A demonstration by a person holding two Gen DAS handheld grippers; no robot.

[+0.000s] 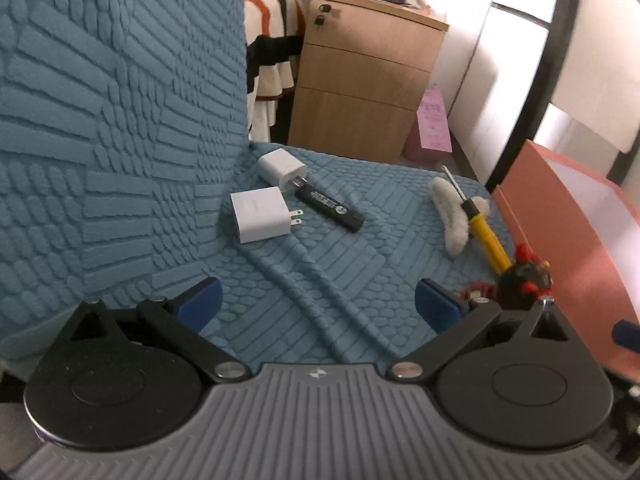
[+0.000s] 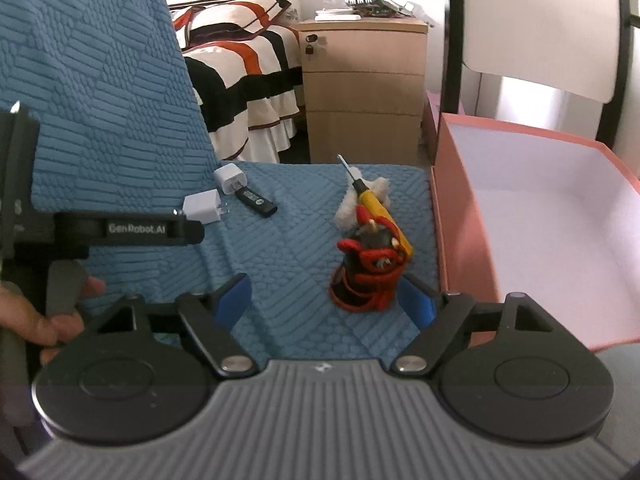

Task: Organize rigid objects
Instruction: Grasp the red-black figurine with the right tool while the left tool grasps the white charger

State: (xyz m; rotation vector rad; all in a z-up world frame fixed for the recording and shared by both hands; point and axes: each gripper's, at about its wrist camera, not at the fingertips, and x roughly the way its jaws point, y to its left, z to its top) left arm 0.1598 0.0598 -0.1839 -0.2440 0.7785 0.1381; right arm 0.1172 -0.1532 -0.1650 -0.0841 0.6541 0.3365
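On the blue textured seat cover [image 1: 320, 264] lie two white plug chargers [image 1: 262, 216] [image 1: 280, 170] and a black stick [image 1: 330, 206] beside them. Further right a yellow-handled screwdriver [image 1: 486, 236] rests across a white fluffy piece [image 1: 452, 216]. A black and red toy figure [image 1: 524, 280] stands near the seat's right edge. My left gripper [image 1: 320, 302] is open over bare cover, short of the chargers. My right gripper [image 2: 324, 300] is open, with the toy figure [image 2: 368, 276] just ahead of its right finger and the pads apart from it.
An open pink box [image 2: 520, 216] with a white inside stands right of the seat. The seat back [image 1: 120, 120] rises at the left. A wooden drawer cabinet [image 2: 364, 92] and a striped bed [image 2: 240, 72] stand behind. A hand [image 2: 40, 320] holds the left gripper's body [image 2: 136, 228].
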